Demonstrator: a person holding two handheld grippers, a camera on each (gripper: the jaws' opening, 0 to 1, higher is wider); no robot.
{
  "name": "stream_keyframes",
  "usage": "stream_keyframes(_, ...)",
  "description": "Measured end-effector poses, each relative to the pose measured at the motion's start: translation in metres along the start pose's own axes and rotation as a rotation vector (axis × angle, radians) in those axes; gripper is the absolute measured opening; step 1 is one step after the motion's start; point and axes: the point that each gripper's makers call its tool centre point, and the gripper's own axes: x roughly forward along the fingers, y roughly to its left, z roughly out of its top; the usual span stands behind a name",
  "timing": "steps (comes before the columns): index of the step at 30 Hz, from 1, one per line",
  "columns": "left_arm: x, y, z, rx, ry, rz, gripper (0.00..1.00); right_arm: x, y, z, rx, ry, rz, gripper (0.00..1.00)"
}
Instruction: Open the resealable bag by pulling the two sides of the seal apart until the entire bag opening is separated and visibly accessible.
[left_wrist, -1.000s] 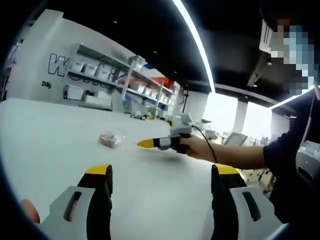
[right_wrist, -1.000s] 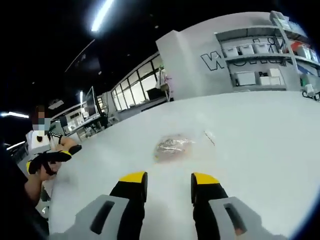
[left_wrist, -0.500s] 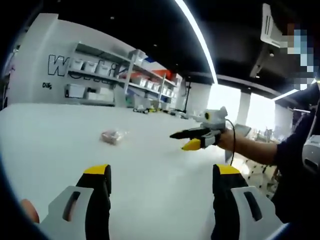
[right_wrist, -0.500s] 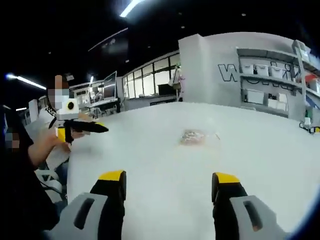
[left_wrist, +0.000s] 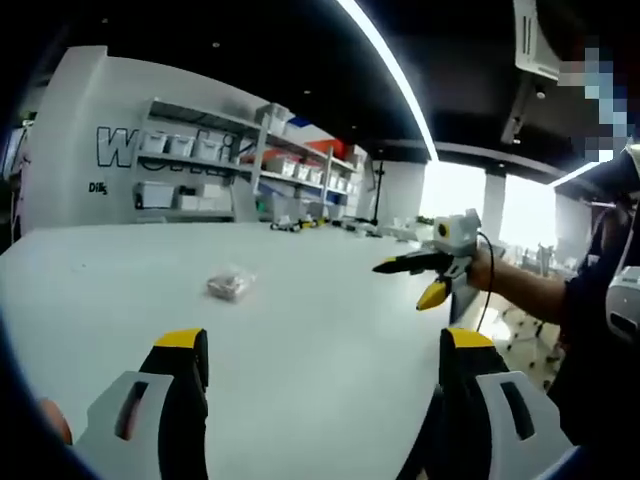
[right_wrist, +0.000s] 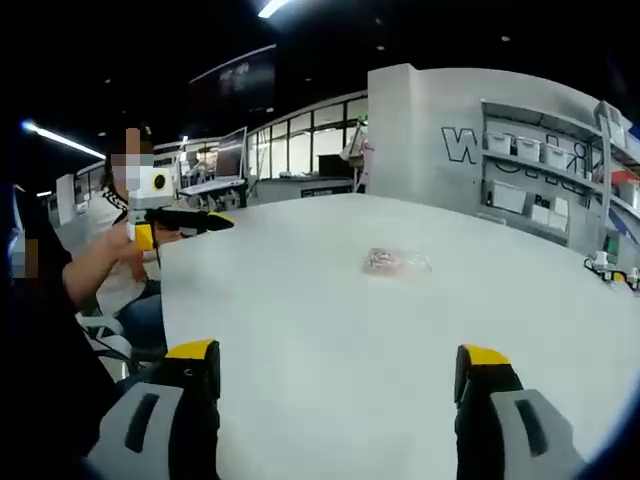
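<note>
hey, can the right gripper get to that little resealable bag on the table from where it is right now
Probably yes. The resealable bag lies alone on the bare white table, straight ahead of the right gripper, whose jaws stand wide open. Nothing sits between them, though the gripper is well short of the bag and must move forward.

Grey grippers with black, yellow-tipped fingers (left_wrist: 182, 340); the person wears a dark sleeve (left_wrist: 590, 330).
</note>
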Motion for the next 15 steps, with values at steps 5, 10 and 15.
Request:
stream_keyframes(5, -0.006, -0.004, -0.005, -0.01, 0.012, 0.004, 0.99, -0.004, 0.006, -0.003, 0.002, 0.022, 0.006, 1.0)
stream_keyframes(10, -0.013, -0.006, -0.008, -0.008, 0.016, 0.02, 1.0, -0.009, 0.015, -0.001, -0.006, 0.02, 0.01, 1.0)
stream_keyframes(15, -0.018, -0.004, -0.006, 0.004, 0.01, 0.041, 1.0, -0.014, 0.018, 0.002, -0.008, 0.009, 0.013, 1.0)
